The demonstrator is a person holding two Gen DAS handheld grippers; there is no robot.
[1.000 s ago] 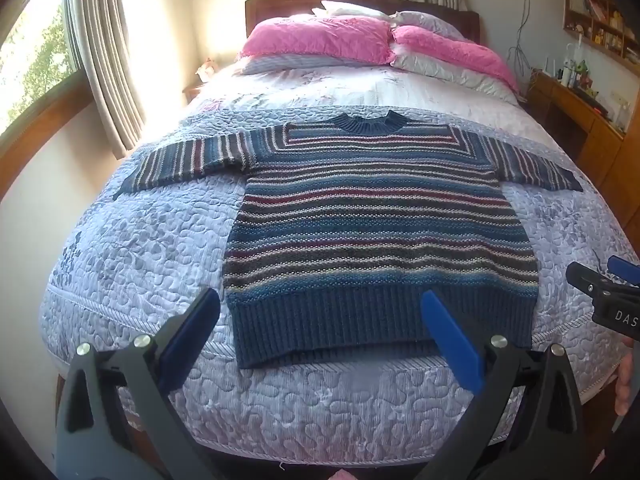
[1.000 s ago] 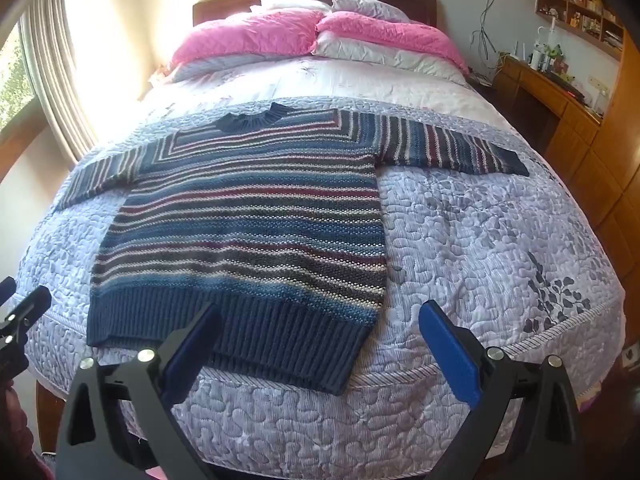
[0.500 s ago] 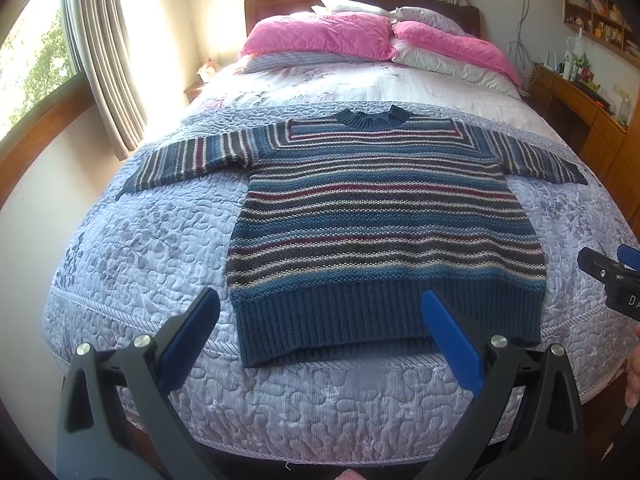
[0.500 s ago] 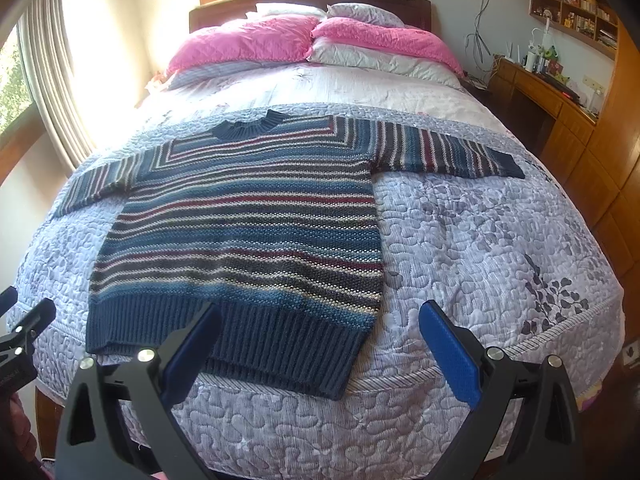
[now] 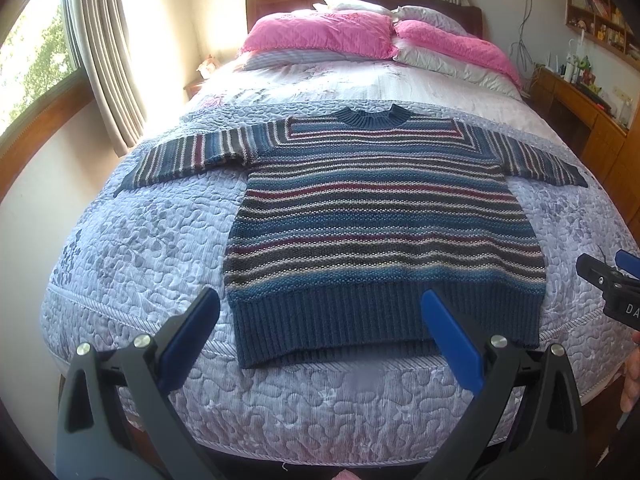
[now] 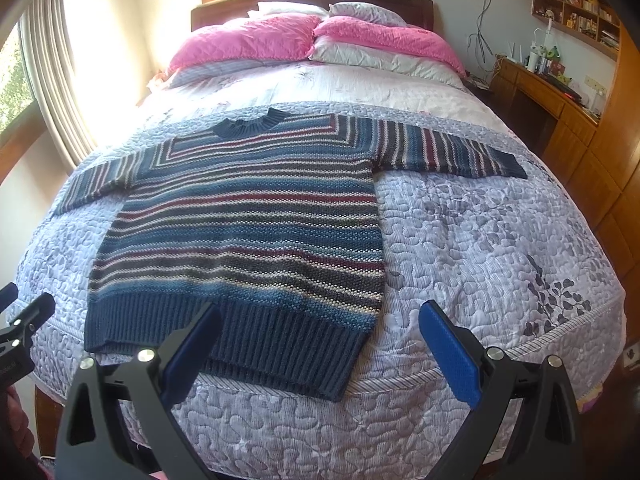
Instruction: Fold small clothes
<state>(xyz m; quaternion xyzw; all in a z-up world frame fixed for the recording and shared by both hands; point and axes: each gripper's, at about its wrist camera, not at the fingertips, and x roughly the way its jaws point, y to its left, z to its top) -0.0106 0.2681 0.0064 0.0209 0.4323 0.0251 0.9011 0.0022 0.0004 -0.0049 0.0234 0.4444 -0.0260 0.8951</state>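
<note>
A striped knit sweater (image 5: 380, 216) in blue, maroon and cream lies flat and face up on the bed, both sleeves spread sideways, ribbed hem toward me. In the right wrist view the same sweater (image 6: 248, 224) sits left of centre. My left gripper (image 5: 320, 320) hangs open above the hem's left half, holding nothing. My right gripper (image 6: 320, 332) hangs open over the hem's right corner, also holding nothing. Each gripper shows at the edge of the other's view: the right gripper (image 5: 608, 284) and the left gripper (image 6: 24, 328).
The bed carries a lilac quilted bedspread (image 5: 140, 248) (image 6: 480, 248) with pink pillows (image 5: 320, 36) at the headboard. A curtained window (image 5: 100, 48) is on the left. A wooden desk and shelves (image 6: 560, 92) line the right wall.
Both grippers have moved slightly forward toward the bed, so the sweater looks a little larger and nearer. Both stay open, and the sweater has not moved.
</note>
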